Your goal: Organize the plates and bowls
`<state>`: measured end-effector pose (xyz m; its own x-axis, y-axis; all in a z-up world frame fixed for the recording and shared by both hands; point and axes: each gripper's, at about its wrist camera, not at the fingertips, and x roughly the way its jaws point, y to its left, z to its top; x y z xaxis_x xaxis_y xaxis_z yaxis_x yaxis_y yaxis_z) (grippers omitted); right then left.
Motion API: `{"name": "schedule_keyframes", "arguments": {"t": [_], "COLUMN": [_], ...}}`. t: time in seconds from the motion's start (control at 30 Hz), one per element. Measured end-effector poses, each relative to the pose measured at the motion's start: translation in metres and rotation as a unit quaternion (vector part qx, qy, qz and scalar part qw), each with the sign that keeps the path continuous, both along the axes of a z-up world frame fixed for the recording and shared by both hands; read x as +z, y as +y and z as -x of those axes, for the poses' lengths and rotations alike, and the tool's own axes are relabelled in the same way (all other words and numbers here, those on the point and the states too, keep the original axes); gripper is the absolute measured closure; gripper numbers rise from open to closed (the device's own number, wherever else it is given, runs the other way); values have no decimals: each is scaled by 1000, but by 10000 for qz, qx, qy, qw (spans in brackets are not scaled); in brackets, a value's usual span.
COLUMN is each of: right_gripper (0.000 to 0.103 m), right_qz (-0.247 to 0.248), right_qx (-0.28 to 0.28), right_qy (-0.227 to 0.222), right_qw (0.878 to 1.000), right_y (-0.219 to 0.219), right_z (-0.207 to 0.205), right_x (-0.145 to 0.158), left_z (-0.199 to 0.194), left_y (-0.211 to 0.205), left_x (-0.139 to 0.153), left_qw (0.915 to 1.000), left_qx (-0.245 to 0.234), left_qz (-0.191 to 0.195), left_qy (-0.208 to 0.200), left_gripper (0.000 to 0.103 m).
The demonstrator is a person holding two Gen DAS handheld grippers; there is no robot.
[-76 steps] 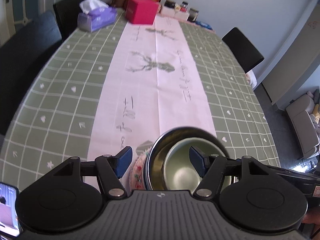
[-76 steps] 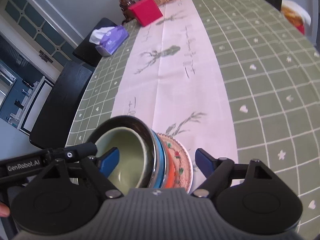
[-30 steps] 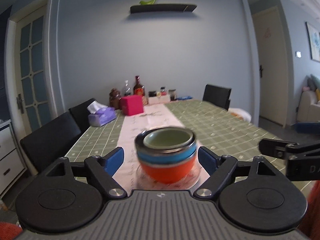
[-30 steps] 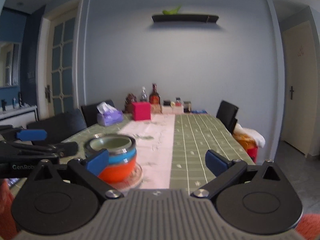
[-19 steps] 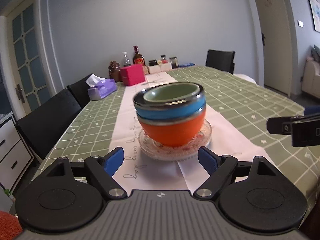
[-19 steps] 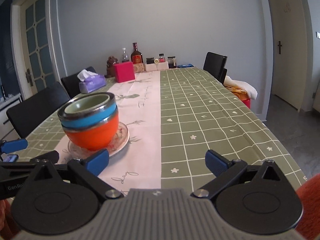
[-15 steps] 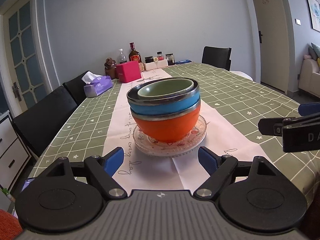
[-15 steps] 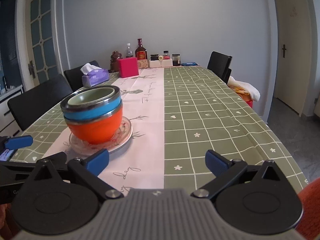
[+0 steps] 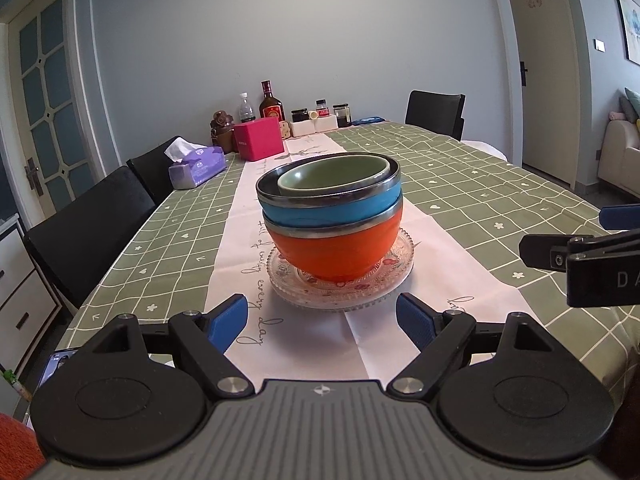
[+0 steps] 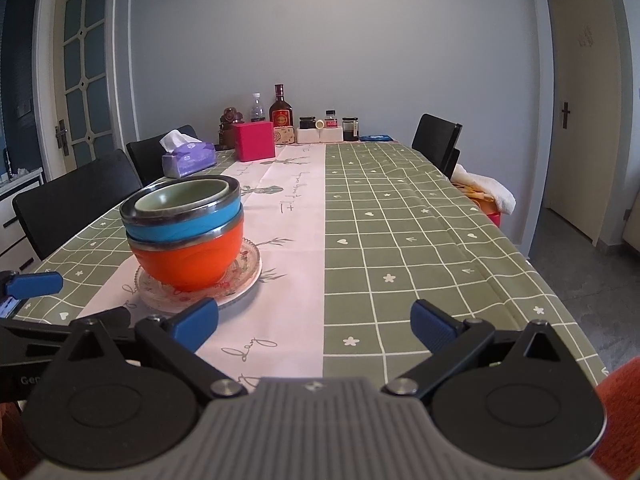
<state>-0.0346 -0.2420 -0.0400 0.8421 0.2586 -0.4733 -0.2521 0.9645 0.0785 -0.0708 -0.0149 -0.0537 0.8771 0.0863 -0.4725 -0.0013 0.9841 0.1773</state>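
Bowls nested three deep, a green bowl (image 9: 334,176) inside a blue bowl (image 9: 330,210) inside an orange bowl (image 9: 332,250), stand on a glass plate (image 9: 340,280) on the pink runner (image 9: 248,216) of the counter (image 9: 460,184), seen from the left wrist view; the left gripper (image 9: 322,322) hangs just short of the plate, fingers spread wide and grasping nothing, with the right tool's dark body at the frame's right edge. From the right wrist view, the same stack sits left of centre, and the right gripper (image 10: 314,324) is likewise released, its fingers (image 10: 434,326) parted over bare checked cloth, apart from the plate. Judged from this, the stacking looks finished; any further move is best made low and level, gripping the plate rim rather than the bowls, since the tall nested stack could tip or slide.
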Motion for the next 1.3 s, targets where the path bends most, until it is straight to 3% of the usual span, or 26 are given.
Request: {"name": "schedule_keyframes", "arguments": {"t": [1.3], "right_gripper": [3], "right_qz": [-180], "right_qx": [35], "right_qy": [151], "right_qw": [9997], "right_y": [0], "right_z": [-4], "right_x": [-3], "left_z": [1], "left_y": [3], "left_x": [1], "left_qw": [10000], "left_qx": [22], "left_qz": [74], "left_qy": [1], "left_gripper": [5]}}
